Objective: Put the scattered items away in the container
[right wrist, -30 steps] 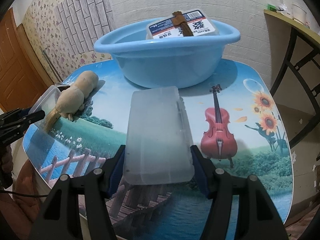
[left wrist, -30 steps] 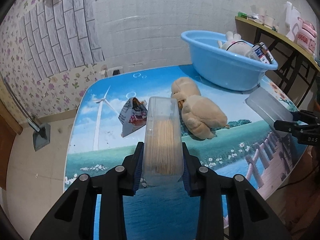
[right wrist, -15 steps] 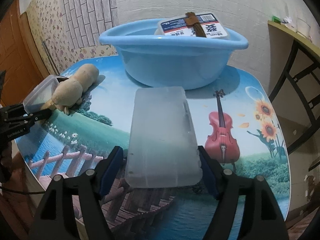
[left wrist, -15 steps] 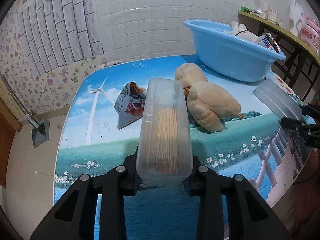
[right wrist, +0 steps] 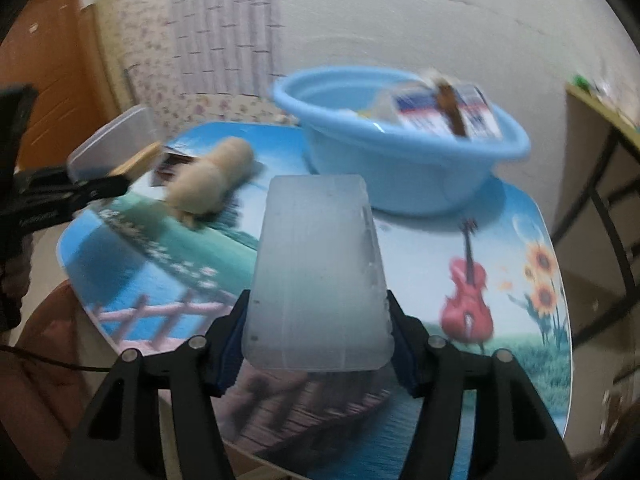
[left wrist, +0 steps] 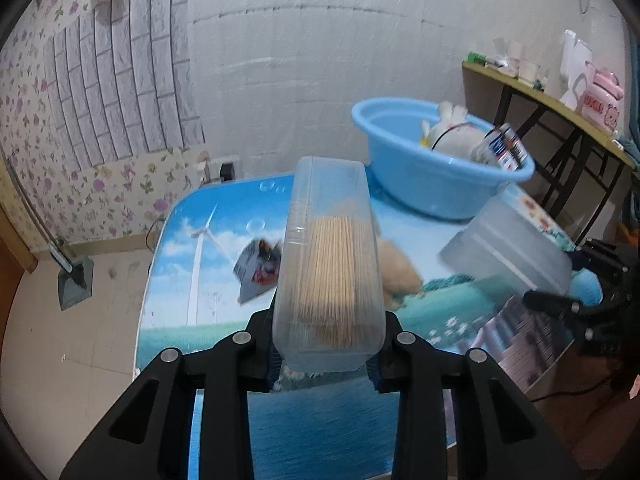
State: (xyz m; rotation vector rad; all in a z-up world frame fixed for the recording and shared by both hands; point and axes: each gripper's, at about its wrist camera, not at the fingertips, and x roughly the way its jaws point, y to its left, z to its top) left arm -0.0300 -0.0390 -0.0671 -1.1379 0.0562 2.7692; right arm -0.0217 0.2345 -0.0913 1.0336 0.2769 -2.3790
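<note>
My left gripper (left wrist: 326, 360) is shut on a clear plastic box of toothpicks (left wrist: 328, 264) and holds it above the table's near edge. My right gripper (right wrist: 318, 344) is shut on a frosted plastic box (right wrist: 318, 272), also raised over the table; that box shows at the right of the left wrist view (left wrist: 506, 250). The blue basin (left wrist: 436, 168) stands at the table's far side and holds a white plush toy (left wrist: 450, 130) and a labelled packet (right wrist: 444, 114). A tan plush toy (right wrist: 212, 182) and a snack packet (left wrist: 256, 270) lie on the table.
The picture-printed table (right wrist: 500, 272) ends close below both grippers. A dark-legged shelf (left wrist: 560, 104) with a pink pot stands to the right of the basin. A dustpan (left wrist: 74, 284) rests on the floor at left.
Both grippers have lifted and tilted with their boxes. The basin's inside now shows in the right wrist view. The left gripper's box stands higher against the basin.
</note>
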